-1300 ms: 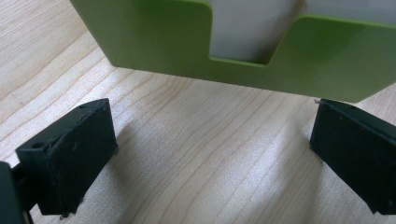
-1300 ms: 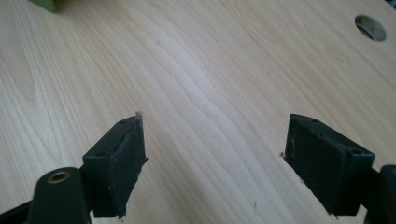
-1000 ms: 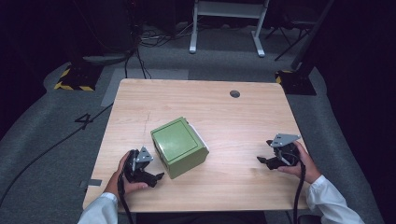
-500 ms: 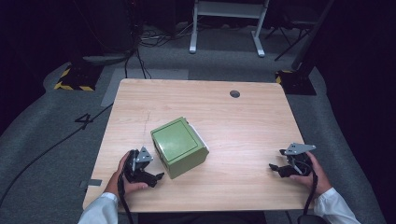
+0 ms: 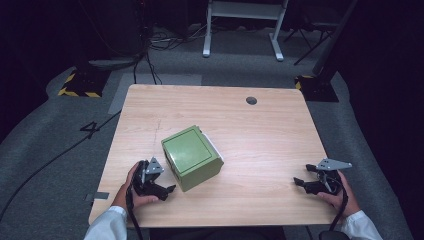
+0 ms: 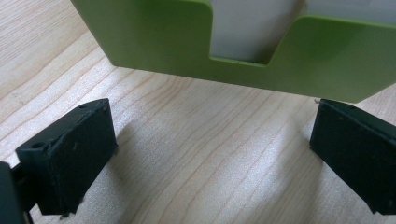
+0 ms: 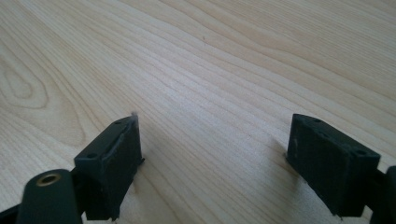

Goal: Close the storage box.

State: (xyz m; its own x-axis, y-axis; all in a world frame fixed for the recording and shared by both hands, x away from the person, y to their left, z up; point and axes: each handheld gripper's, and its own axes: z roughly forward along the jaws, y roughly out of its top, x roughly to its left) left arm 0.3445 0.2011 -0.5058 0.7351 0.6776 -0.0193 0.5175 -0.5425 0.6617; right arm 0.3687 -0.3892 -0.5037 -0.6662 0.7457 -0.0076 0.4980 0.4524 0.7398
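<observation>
— While the left gripper [image 5: 162, 190] rests on the worktop [image 5: 260, 145] near its front left corner, how do its jaws stand?

— Spread wide, with nothing between them. In the left gripper view [image 6: 210, 149] bare wood lies between the two black jaws, and the green box [image 6: 243, 51] stands just beyond their tips (one tip is close under the box's lower edge; I cannot tell whether it touches).

— And the box itself?

— From the high view, the green box [image 5: 191, 156] sits a little left of the worktop's middle, turned at an angle, a white part showing along its far right edge. Seen from the left gripper, its near face has a cut-out notch with something pale behind it.

— The right gripper?

— It lies low at the front right of the worktop [image 5: 306, 184], held in the person's right hand [image 5: 340, 192], well apart from the box. Its jaws have just been opening and now stand wide; the right gripper view [image 7: 215, 154] has plain wood grain between them, nothing held.

— Anything farther out?

— A small dark round hole [image 5: 251, 100] near the worktop's far edge, and grey floor [image 5: 60, 150] with a cable [image 5: 55, 160] across it.
</observation>
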